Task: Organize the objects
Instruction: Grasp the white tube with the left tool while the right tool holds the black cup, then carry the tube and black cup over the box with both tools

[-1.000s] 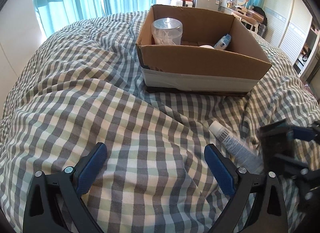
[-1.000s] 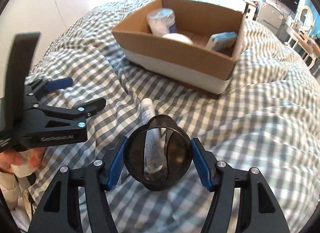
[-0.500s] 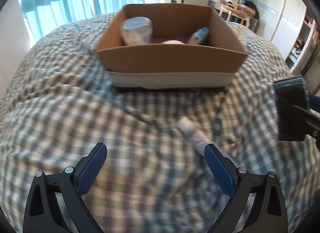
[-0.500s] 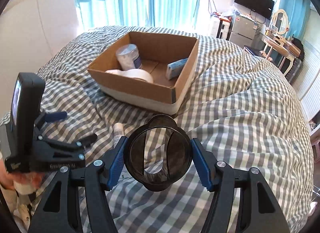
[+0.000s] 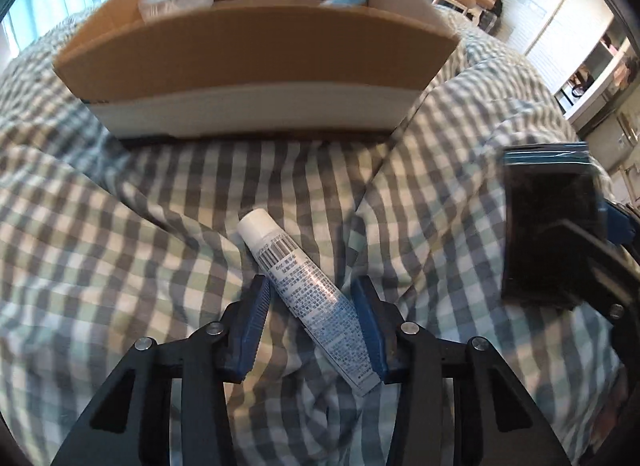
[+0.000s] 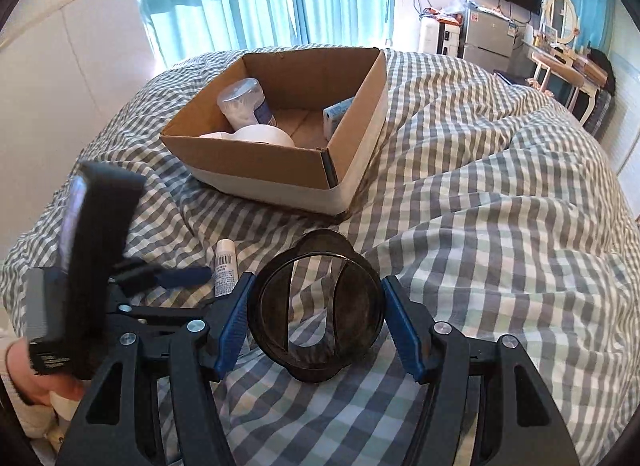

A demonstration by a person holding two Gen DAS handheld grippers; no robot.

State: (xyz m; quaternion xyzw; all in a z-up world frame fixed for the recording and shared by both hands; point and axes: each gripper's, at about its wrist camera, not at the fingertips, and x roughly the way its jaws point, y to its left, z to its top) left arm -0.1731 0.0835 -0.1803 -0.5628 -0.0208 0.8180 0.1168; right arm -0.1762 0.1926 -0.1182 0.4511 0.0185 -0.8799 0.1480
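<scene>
A white tube with a barcode lies on the checked bedspread just in front of the cardboard box. My left gripper has closed in around the tube, its blue pads on either side of it, the right pad touching the tube's lower end. The tube's cap also shows in the right wrist view. My right gripper is shut on a dark, see-through round cup, held above the bed in front of the box.
The box holds a clear plastic jar, a white rounded thing and a blue-and-white pack. The checked bedspread lies in folds. Curtains, a TV and furniture stand behind the bed.
My left gripper has moved forward and down to the tube and narrowed from wide open to around it. My right gripper has lifted back with the cup.
</scene>
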